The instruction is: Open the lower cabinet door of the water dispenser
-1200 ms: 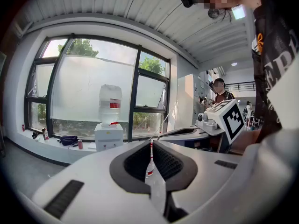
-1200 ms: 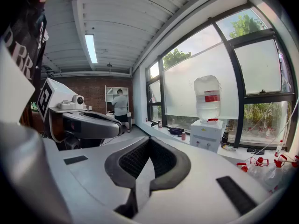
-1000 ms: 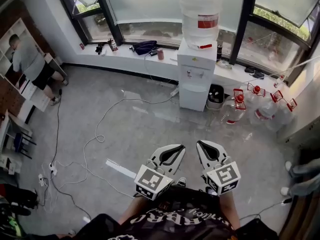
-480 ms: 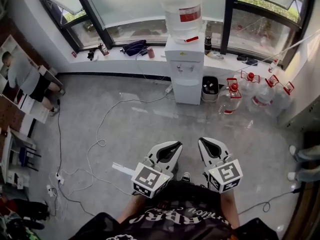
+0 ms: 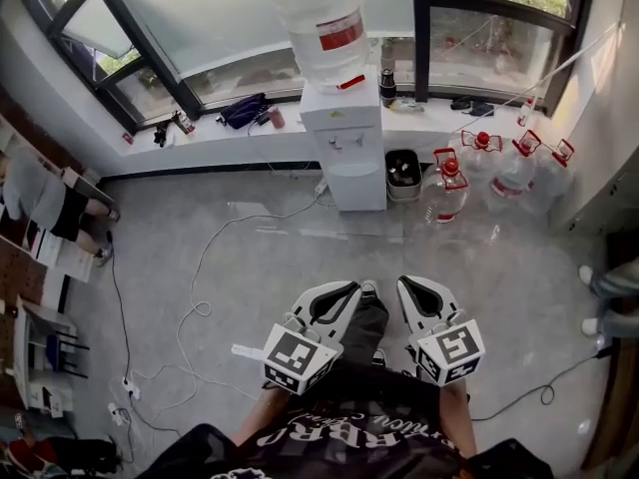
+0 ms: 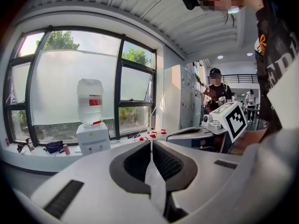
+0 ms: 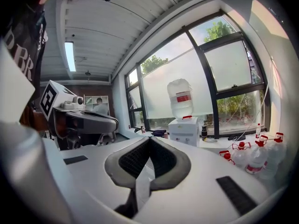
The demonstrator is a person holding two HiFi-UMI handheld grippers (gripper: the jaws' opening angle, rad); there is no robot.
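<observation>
The white water dispenser (image 5: 342, 133) stands against the window wall, far ahead of me, with a clear bottle (image 5: 319, 23) on top. Its lower cabinet door (image 5: 357, 183) looks closed. My left gripper (image 5: 347, 290) and right gripper (image 5: 411, 286) hover side by side over the floor close to my body, well short of the dispenser. Both are shut with nothing between the jaws. In the left gripper view the dispenser (image 6: 92, 139) lies left of the shut jaw tips (image 6: 151, 142). The right gripper view has the dispenser (image 7: 183, 130) right of the tips (image 7: 149, 138).
Several red-capped water jugs (image 5: 489, 163) and a black bin (image 5: 403, 168) stand on the floor right of the dispenser. Cables (image 5: 200, 267) trail across the grey floor at left. A person (image 5: 45, 203) is at the far left, and someone's shoes (image 5: 599, 302) at the right edge.
The dispenser has slid left in the head view as I walk towards it. Both grippers stay shut and side by side; my leg now shows between them.
</observation>
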